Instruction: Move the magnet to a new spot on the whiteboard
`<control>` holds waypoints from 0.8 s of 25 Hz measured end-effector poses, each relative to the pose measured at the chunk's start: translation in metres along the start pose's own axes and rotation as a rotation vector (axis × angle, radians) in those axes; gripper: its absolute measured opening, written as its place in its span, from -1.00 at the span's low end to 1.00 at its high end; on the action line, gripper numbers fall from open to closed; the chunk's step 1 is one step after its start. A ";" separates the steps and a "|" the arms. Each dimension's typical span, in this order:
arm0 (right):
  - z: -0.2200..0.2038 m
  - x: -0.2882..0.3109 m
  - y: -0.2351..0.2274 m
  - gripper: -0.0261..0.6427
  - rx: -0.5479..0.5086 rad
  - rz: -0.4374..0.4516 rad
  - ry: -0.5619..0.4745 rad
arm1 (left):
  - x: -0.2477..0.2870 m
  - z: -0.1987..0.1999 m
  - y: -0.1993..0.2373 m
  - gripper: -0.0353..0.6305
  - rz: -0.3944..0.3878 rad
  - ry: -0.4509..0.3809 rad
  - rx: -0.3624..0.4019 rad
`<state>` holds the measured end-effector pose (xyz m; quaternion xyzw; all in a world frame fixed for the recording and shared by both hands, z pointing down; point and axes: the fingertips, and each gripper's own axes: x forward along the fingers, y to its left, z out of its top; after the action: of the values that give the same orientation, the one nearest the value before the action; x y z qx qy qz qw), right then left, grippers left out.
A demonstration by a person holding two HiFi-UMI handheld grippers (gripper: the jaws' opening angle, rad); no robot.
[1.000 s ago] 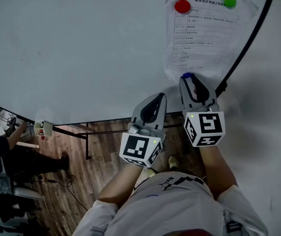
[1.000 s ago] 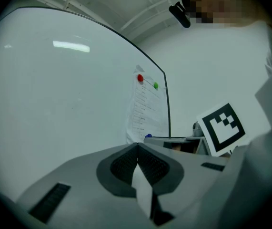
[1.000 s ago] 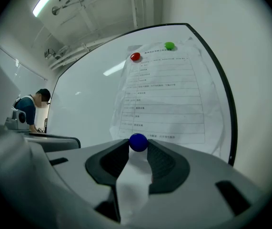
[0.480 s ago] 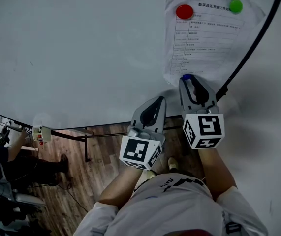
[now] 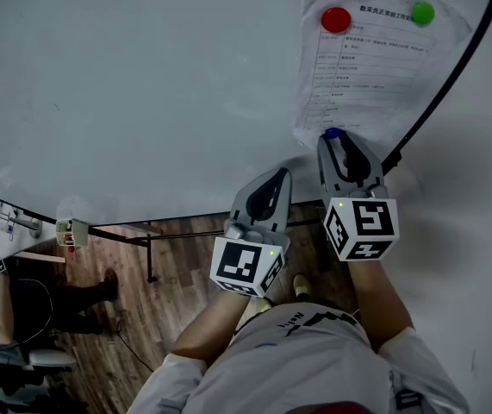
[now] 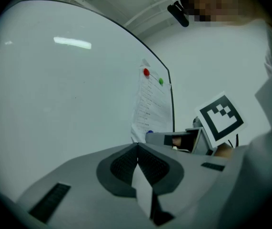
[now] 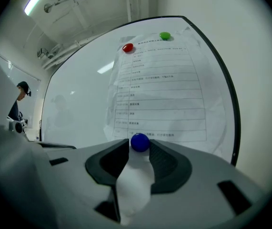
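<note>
- The right claw (image 7: 139, 146) is clamped on the blue magnet (image 7: 139, 142), which sits between its two tips with a pad against each side.
- Over the last second little has changed. The claw is still at the same place, and the magnet has not clearly shifted against the paper (image 5: 366, 67). The small slide of the scene in the head view looks like head motion.
- My reading is that the grip is made but the carry has not begun. The magnet still has to be pulled off and taken to a bare patch.
- The magnet lies right at the tips, on the paper's lower edge. The rest of the sheet runs away beyond the claw.
- At the far end of the sheet, well apart from the claw, sit a red magnet (image 5: 336, 18) and a green magnet (image 5: 422, 12).
- To the claw's left stretches the bare whiteboard (image 5: 142, 84), with plenty of free room.
- The right forearm reaches straight out from the body, with the claw pointing at the board and the marker cube facing up.
- The left claw (image 6: 136, 146) has its jaws together on nothing. It is held just left of the right claw and drawn back, and whether it touches the board I cannot tell.
</note>
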<state>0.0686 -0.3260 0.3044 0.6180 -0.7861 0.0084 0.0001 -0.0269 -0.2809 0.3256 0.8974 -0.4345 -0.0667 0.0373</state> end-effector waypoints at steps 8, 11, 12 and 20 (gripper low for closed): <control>-0.001 -0.016 0.002 -0.54 0.006 -0.006 -0.001 | -0.009 0.001 -0.010 -0.86 -0.015 0.003 0.000; 0.001 -0.024 0.005 -0.54 0.012 0.004 -0.009 | -0.014 0.002 -0.014 -0.86 -0.021 0.008 -0.001; 0.001 -0.027 0.007 -0.54 0.015 0.013 -0.010 | -0.016 0.002 -0.016 -0.86 -0.023 0.009 -0.001; -0.005 -0.045 0.025 -0.57 0.040 0.069 -0.006 | -0.033 0.007 -0.024 -0.86 -0.023 0.022 -0.007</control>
<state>0.0554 -0.2762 0.3082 0.5906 -0.8065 0.0224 -0.0147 -0.0302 -0.2401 0.3189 0.9029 -0.4235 -0.0586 0.0443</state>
